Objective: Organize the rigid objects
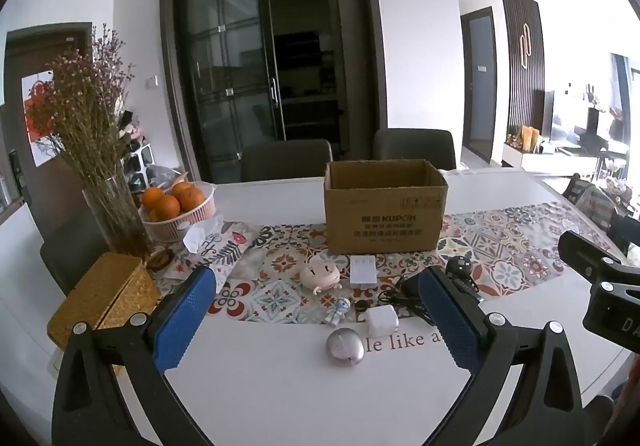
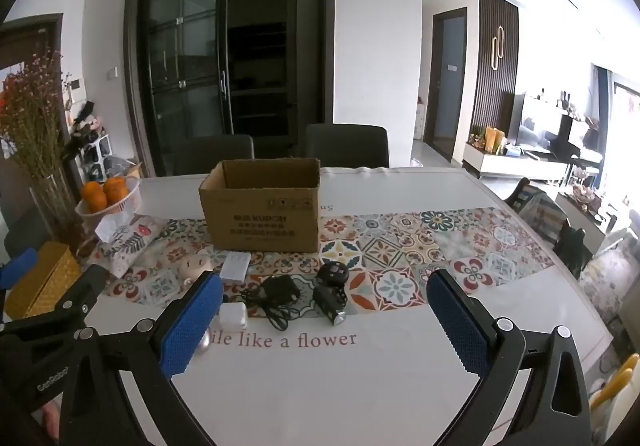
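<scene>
Left view, silver round metal puck [image 1: 345,342]: on white table [image 1: 280,386] before open brown cardboard box [image 1: 385,205]; smooth, probably slippery, take its rim.
Left gripper [image 1: 316,322]: wide, empty.
Right view, black charger with cable [image 2: 280,292]: light, cord floppy; take the body.
Right gripper [image 2: 326,326]: wide, empty.

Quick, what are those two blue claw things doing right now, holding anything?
Left gripper: open wide, holding nothing.
Right gripper: open wide, holding nothing.
</scene>
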A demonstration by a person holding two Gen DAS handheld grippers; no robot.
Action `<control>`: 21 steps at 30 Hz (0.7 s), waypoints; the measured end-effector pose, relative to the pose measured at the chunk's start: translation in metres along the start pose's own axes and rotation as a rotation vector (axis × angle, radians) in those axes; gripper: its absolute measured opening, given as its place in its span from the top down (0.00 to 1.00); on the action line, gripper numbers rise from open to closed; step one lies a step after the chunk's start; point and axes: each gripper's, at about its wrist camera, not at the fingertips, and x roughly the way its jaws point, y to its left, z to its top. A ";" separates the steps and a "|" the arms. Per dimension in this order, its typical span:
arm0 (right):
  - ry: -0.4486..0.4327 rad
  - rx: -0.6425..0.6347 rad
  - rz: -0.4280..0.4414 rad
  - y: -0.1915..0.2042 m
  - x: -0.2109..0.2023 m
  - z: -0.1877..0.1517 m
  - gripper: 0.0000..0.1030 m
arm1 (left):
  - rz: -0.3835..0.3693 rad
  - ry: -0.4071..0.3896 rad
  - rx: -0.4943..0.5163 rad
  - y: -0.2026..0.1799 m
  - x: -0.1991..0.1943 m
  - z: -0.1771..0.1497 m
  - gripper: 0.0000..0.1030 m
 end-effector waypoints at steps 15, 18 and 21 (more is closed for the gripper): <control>0.003 0.001 0.001 0.000 0.001 0.000 0.00 | 0.001 0.000 0.004 0.000 0.001 0.002 0.00; 0.003 0.001 0.000 -0.001 0.001 0.000 0.00 | 0.001 0.000 0.004 0.000 0.002 0.002 0.00; 0.003 0.000 0.001 -0.001 0.001 -0.001 0.00 | 0.002 0.000 0.003 0.000 0.001 0.001 0.00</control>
